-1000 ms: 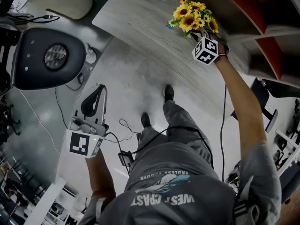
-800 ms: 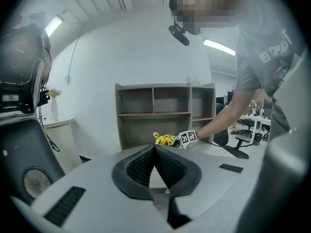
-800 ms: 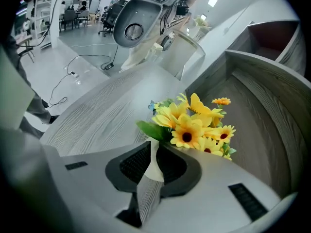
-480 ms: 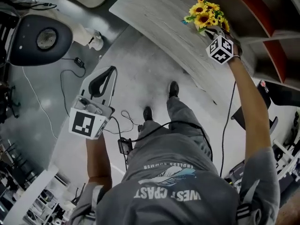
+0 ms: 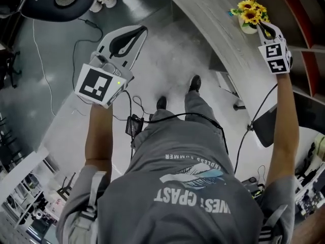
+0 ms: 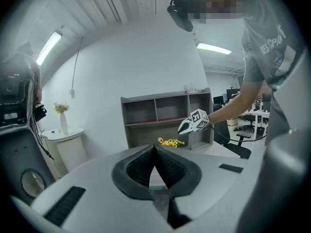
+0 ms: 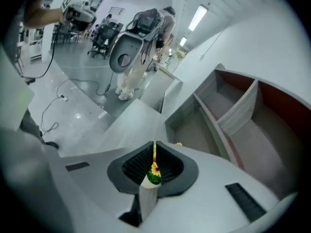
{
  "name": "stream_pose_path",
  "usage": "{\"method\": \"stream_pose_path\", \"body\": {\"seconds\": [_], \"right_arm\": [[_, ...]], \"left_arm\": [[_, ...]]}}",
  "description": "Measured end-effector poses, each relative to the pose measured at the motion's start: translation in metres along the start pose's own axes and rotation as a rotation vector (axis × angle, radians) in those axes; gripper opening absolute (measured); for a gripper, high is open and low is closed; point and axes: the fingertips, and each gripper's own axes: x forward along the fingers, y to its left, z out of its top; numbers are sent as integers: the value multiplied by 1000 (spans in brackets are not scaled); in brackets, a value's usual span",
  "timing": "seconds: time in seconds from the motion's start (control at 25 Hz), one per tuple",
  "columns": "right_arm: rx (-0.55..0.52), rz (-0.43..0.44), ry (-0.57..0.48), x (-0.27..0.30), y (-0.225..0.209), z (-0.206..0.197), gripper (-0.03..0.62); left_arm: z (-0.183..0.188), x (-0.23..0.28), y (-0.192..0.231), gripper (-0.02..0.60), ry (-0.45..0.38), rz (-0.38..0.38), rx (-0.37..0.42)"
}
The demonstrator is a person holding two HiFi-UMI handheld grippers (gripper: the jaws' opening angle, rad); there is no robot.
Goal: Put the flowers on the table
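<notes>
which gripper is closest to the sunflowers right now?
The right gripper: its tips sit just beside the sunflowers standing on the table. The left gripper is far off over the floor, jaws shut on nothing.

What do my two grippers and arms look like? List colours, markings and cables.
Both the left gripper and right gripper have pale grey shells, black ribbed fingers and a white cube with black square markers. A green light glows on the left one. A black cable trails from each. The short sleeves are grey.
</notes>
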Motion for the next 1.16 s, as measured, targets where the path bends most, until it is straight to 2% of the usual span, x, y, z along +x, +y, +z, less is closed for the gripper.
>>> {"method": "stream_pose_path", "body": {"seconds": [0.08, 0.24, 0.36, 0.6, 0.72, 0.92, 1.16], "right_arm": [[80, -12, -57, -22, -1, 22, 35], [243, -48, -187, -121, 4, 97, 26], [376, -26, -288, -171, 26, 122, 26], [463, -47, -439, -225, 53, 168, 26], [462, -67, -474, -236, 57, 170, 26], [453, -154, -501, -277, 45, 157, 26], [485, -143, -484, -264, 63, 132, 26]], "left_arm": [[0, -9, 2, 14, -5, 6, 10], [28, -67, 3, 14, -50, 7, 39], [26, -86, -6, 14, -65, -3, 63], [10, -98, 11, 14, -105, -15, 105], [5, -85, 15, 14, -121, -28, 123], [25, -70, -1, 14, -155, -50, 145], [-12, -63, -12, 14, -118, -43, 97]]}}
